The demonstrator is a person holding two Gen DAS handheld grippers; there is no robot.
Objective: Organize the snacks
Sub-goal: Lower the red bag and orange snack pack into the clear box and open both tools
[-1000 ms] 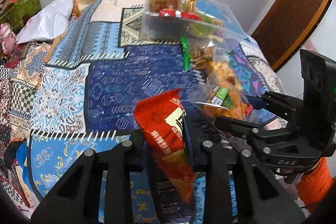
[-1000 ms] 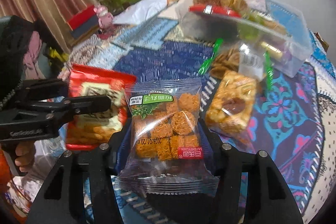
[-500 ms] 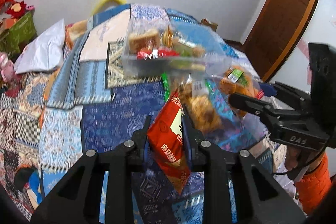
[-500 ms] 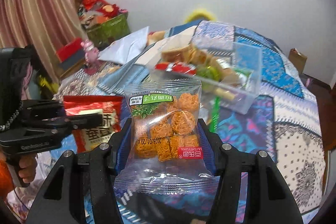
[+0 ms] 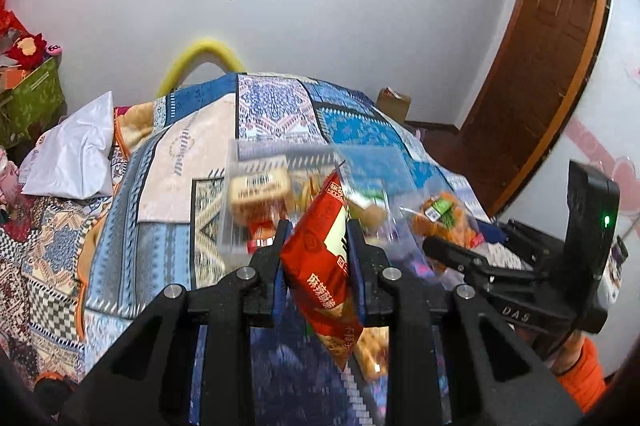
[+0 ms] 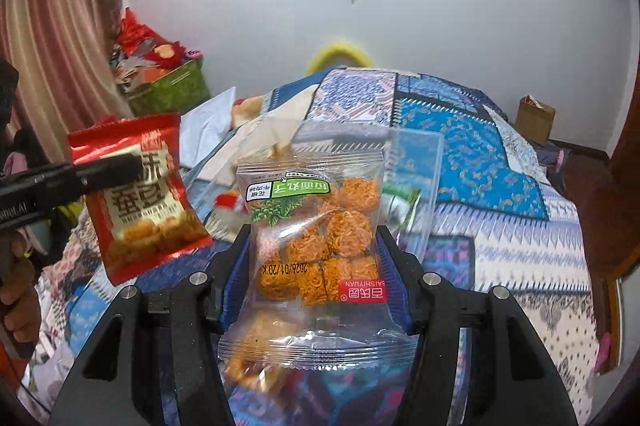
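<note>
My left gripper (image 5: 316, 246) clamps a red snack packet (image 5: 324, 266); my right gripper (image 6: 316, 258) clamps a clear noodle-snack bag (image 6: 316, 234); the clear plastic box (image 5: 256, 202) holds more snacks.

**Layout around the clear container**

The clear container (image 6: 416, 186) sits on the bed (image 6: 480, 154), with snacks inside it. In front of it, the right gripper (image 6: 316, 262) holds the noodle snack bag (image 6: 316, 238) in its jaws. To the left of the container, the left gripper (image 5: 316, 250) holds the red snack packet (image 5: 324, 266). Behind the container, a pillow (image 5: 76, 150) lies to its left, and a cardboard box (image 6: 534, 120) stands off to its right beside the bed.
</note>
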